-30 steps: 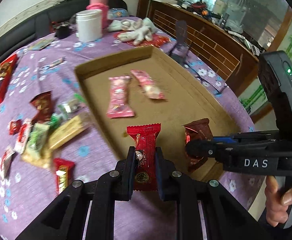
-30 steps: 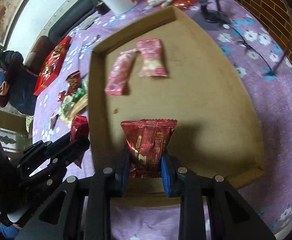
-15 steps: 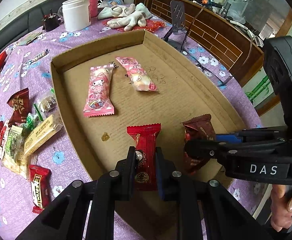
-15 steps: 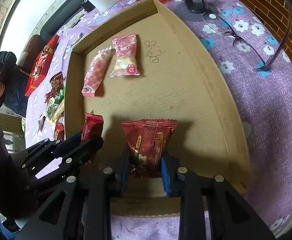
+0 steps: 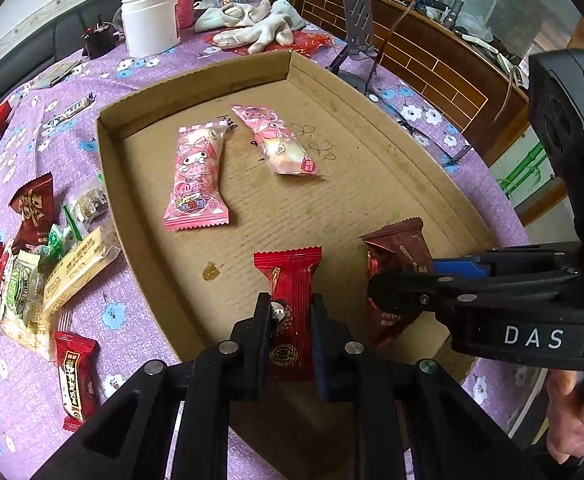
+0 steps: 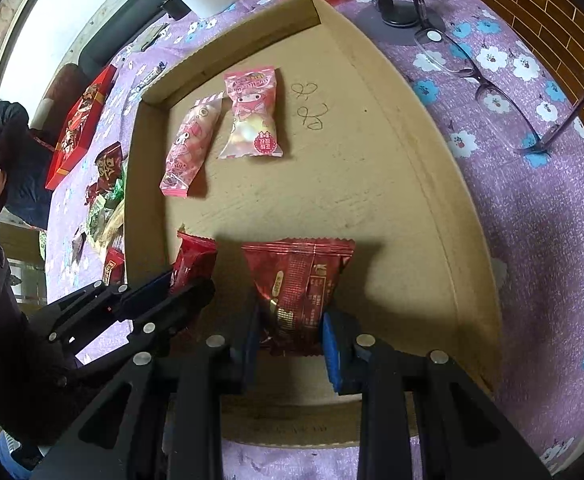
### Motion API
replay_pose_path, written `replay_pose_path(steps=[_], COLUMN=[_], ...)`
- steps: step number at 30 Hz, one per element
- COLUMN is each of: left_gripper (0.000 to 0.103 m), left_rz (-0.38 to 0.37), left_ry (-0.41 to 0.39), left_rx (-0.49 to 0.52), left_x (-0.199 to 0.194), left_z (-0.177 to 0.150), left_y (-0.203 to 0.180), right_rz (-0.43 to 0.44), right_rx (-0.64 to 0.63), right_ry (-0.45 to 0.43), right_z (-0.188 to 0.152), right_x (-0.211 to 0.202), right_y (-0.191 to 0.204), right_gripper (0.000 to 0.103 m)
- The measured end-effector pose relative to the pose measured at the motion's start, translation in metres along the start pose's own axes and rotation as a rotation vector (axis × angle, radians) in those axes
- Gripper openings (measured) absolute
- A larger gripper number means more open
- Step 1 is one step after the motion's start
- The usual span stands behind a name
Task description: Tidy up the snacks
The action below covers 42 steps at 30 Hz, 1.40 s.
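My left gripper (image 5: 291, 316) is shut on a bright red snack packet (image 5: 290, 280), holding it over the near end of the shallow cardboard tray (image 5: 196, 80). To its right, my right gripper (image 6: 292, 324) is shut on a dark red snack packet (image 6: 299, 280), also over the tray's near end. In the left wrist view that dark packet (image 5: 395, 248) shows behind the right gripper's black fingers (image 5: 411, 292). Two pink snack packets (image 5: 198, 176) (image 5: 280, 144) lie flat in the far half of the tray.
Several loose snacks (image 5: 52, 264) lie on the purple flowered cloth left of the tray. A white tub (image 5: 150, 22), pink cup, gloves (image 5: 252, 26) and phone stand (image 5: 357, 28) sit beyond it. Glasses (image 6: 491, 84) lie right of the tray. A red box (image 6: 80, 120) sits far left.
Both grippers, each with its packet, came in over the tray's near end and sank a little; the left one crossed from above the tray's left rim to inside it.
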<state>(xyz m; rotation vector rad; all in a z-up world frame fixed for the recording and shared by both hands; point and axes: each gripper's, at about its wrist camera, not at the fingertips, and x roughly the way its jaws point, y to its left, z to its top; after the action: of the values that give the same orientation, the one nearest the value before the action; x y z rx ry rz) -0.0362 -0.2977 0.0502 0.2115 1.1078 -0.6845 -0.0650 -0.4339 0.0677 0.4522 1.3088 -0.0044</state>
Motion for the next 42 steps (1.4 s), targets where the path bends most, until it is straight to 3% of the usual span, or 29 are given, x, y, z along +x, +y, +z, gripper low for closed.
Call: replay_pose_path(steps=[13,25,35,42], left_gripper=[0.019,0.019,0.019,0.019], left_rz=[0.0,-0.011,0.027,0.118], left_ry=[-0.014,-0.078,-0.148,-0.172], left_rx=[0.025,-0.002,-0.075,-0.202], left_x=[-0.008,-0.037,-0.084,-0.115], left_z=[-0.003,-0.01,-0.044,-0.104], left_y=[-0.003,0.008,0.052,0.106], right_rz=[-0.041,-0.047,0.012,0.062], right_rx=[-0.015,0.014,-0.097,-0.243], right_ry=[-0.029,-0.121,-0.1,-0.011], right_z=[-0.002,-0.006,-0.007,-0.01], right_x=[-0.008,-0.033,-0.024,0.012], right_y=[0.006,0.012,0.079,0.157], right_gripper=[0.029,0.03,0.03,0.03])
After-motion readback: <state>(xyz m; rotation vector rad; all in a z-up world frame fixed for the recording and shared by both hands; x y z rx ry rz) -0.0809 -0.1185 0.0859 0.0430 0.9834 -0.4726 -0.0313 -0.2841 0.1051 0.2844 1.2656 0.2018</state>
